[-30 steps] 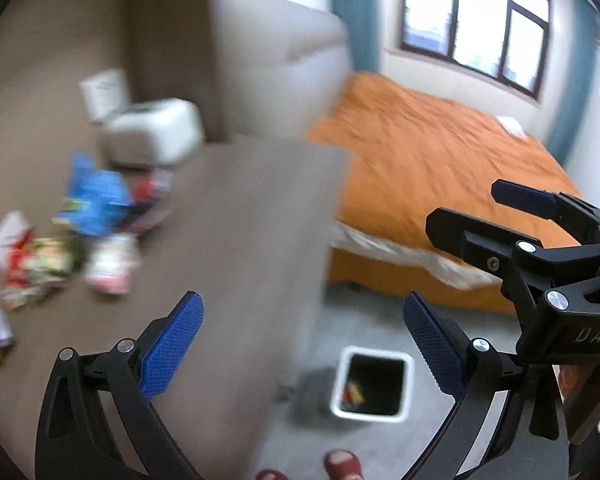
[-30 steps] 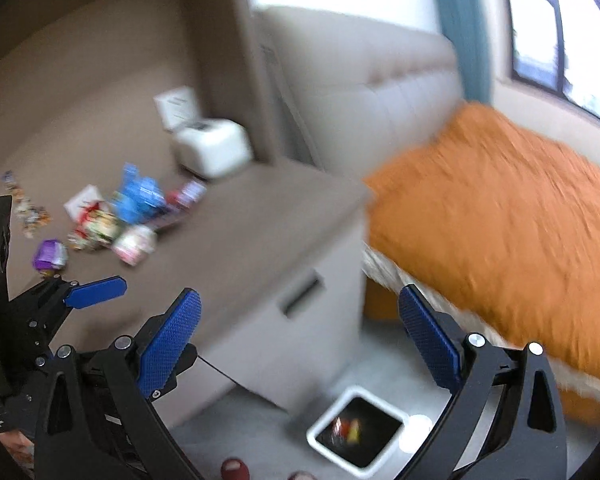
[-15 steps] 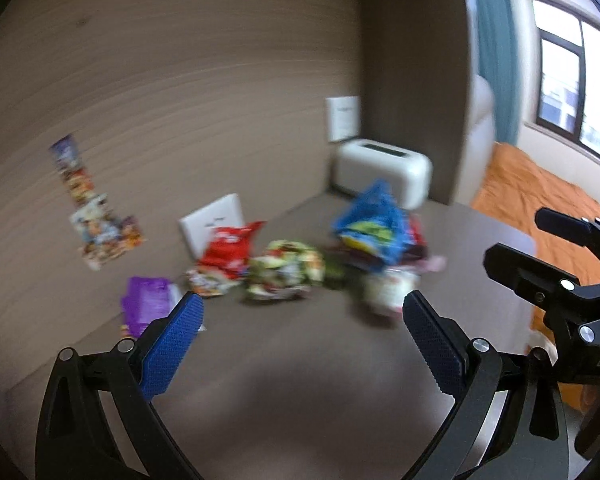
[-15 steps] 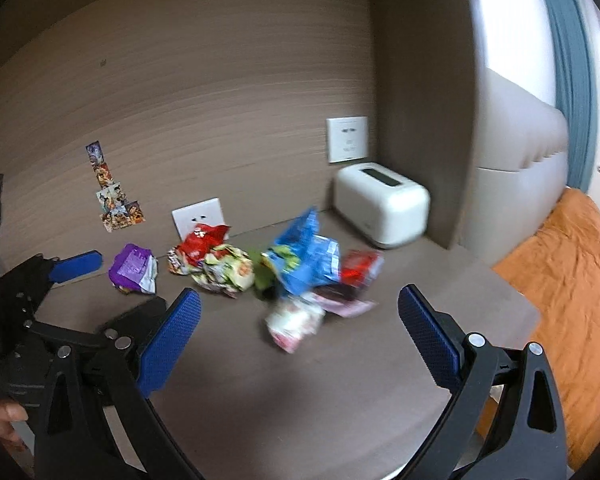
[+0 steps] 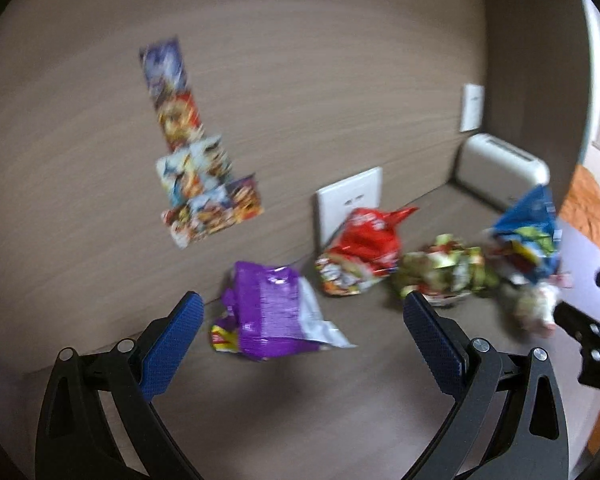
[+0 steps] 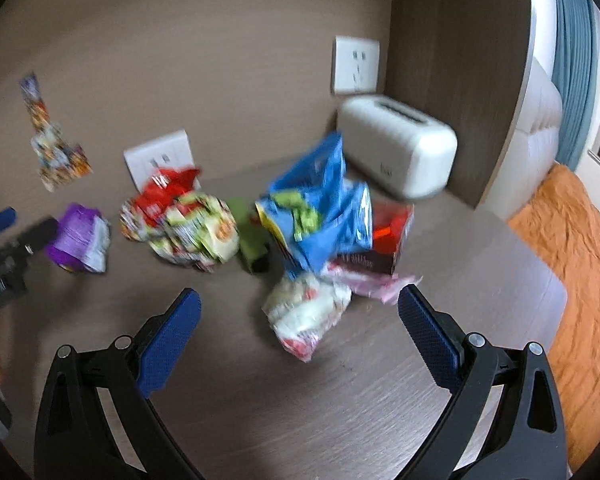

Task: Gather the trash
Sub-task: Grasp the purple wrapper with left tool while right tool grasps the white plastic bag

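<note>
Trash: wrappers strewn in a loose row across the desk [image 6: 440, 360], mid-frame in both views, none held
Left gripper [image 5: 300, 320]: jaws wide apart, nothing between them, hovering low over the desk, aimed at the purple bag [image 5: 268, 312] centre frame; likely the next pick since it lies alone at the row's end
Right gripper [image 6: 296, 312]: jaws wide apart, nothing clamped, aimed at the white wrapper [image 6: 308, 312] lower centre, the nearest piece in front of the heap
Purple bag: crumpled, flat on the desk, just apart from the red bag [image 5: 364, 248]; open side seems to face right, blurred
Red bag: leans against the socket plate [image 5: 348, 200] at the wall
Green wrapper [image 6: 196, 232]: touches the red bag, centre left in right view
Blue bag [image 6: 320, 200]: stands tallest, centre, top gaping open; inside cannot be told
Red box [image 6: 392, 232]: behind the blue bag, open face toward camera, something orange inside, blurred
Pink wrapper [image 6: 372, 280]: flat under the box edge
Toaster [image 6: 396, 148]: upper right against the wall, not trash, slots look bare
Stickers [image 5: 196, 152]: stuck on the wall upper left, probably stay
Bin: no bin in view, so a carry away from the desk will follow any pick
Risk: light foil may slip or drag a neighbour
</note>
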A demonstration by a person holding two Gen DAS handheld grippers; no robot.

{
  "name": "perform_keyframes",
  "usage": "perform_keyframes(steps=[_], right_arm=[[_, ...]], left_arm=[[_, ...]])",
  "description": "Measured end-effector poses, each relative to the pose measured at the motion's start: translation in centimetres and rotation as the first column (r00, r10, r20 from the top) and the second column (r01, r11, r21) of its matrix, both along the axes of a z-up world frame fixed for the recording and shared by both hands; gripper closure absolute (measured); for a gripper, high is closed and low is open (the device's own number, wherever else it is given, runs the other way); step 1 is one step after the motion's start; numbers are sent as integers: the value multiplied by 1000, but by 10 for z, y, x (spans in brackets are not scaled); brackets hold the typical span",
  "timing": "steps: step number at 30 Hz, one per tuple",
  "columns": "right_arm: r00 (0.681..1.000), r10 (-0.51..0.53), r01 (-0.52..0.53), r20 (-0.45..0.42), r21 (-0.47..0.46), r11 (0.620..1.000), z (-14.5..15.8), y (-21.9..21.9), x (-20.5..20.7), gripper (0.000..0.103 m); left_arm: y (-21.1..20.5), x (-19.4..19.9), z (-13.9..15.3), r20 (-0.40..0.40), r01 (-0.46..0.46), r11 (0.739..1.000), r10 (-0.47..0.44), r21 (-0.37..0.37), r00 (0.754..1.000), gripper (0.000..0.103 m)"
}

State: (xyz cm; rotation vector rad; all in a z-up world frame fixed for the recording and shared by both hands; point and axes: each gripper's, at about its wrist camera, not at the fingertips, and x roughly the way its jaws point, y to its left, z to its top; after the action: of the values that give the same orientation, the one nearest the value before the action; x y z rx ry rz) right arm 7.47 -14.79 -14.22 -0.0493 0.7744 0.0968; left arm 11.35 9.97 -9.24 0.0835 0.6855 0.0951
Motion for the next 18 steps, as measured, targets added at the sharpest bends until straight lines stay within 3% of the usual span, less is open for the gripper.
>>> perform_keyframes(steps=[5,13,14,16,17,18], right_arm=[[999,-5,3,-53,-39,999,-25,10,11,5],[992,-27,21,-124,-45,999,-58,19,31,5],[992,-29,23,-126,-45,999,-60,19,33,10],[991,-19,16,-134,-30,999,-62,19,36,21],[991,-14,13,-130,-14,1000,-61,19,36,36],[992,-4,4,-128,-2,1000,-60,19,37,41]], left_arm=[[28,36,-24,-54,-65,998,64,-17,996,5],[38,70,-51,-132,-54,998,49,-31,990,6],[39,73,-54,-143,-51,998,44,-46,989,7],[40,77,-59,-160,-34,998,24,-62,987,34],[39,79,-62,-169,-29,998,19,-59,985,34],[39,78,-62,-165,-24,998,15,-53,986,36]])
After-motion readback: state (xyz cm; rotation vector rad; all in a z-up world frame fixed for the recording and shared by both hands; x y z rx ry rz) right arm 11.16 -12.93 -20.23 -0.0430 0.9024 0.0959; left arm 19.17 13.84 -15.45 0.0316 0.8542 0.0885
